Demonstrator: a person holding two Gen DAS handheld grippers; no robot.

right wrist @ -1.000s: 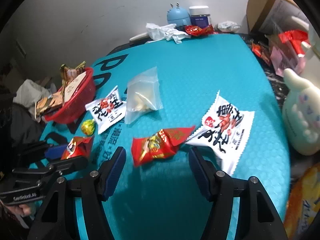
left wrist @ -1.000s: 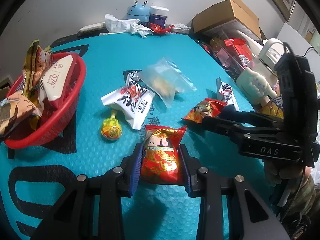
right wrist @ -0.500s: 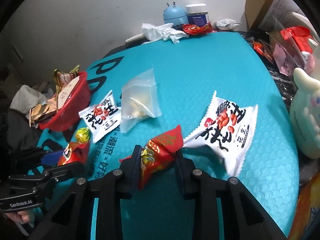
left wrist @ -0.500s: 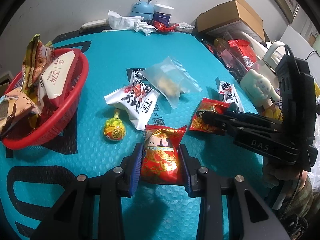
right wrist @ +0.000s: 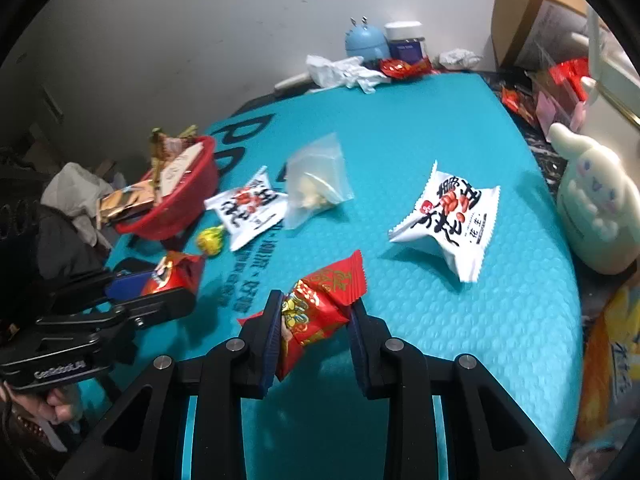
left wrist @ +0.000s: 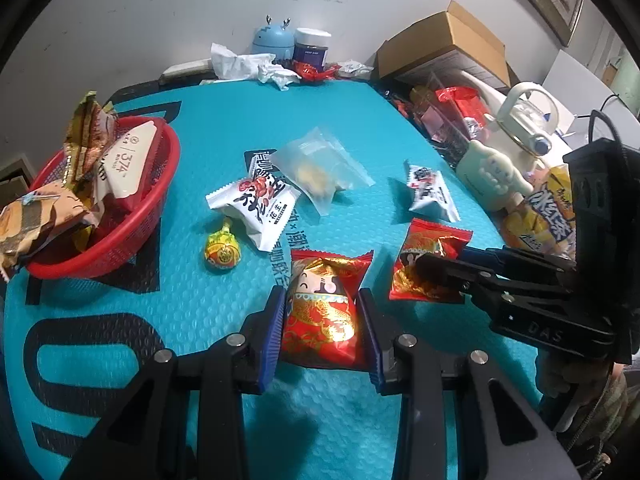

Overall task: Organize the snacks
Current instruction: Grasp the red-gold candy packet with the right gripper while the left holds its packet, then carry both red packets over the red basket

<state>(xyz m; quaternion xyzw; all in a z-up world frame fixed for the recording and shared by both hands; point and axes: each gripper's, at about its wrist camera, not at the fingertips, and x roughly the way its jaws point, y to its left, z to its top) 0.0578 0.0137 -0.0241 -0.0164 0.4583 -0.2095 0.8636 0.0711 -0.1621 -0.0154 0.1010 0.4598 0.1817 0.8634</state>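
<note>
My left gripper (left wrist: 322, 312) is shut on a red and gold snack packet with a cartoon face (left wrist: 320, 312), held just above the teal mat (left wrist: 200, 312). My right gripper (right wrist: 316, 320) is shut on a second red and gold packet (right wrist: 320, 312), lifted off the mat; in the left wrist view that packet (left wrist: 424, 264) hangs at the right gripper's tips (left wrist: 424, 268). A red basket (left wrist: 132, 232) with several snacks stands at the left. On the mat lie two white peanut packets (left wrist: 256, 208) (left wrist: 430, 194), a clear bag (left wrist: 320, 176) and a yellow lollipop (left wrist: 222, 250).
At the mat's far edge are crumpled tissues (left wrist: 248, 66), a blue gadget (left wrist: 272, 38) and a jar (left wrist: 312, 44). A cardboard box (left wrist: 444, 48), a cream plush figure (left wrist: 492, 176) and a yellow snack bag (left wrist: 540, 220) crowd the right side.
My right gripper closed on the red packet that lay on the mat and lifted it. The left gripper kept its grip on the cartoon-face packet and rose slightly.
</note>
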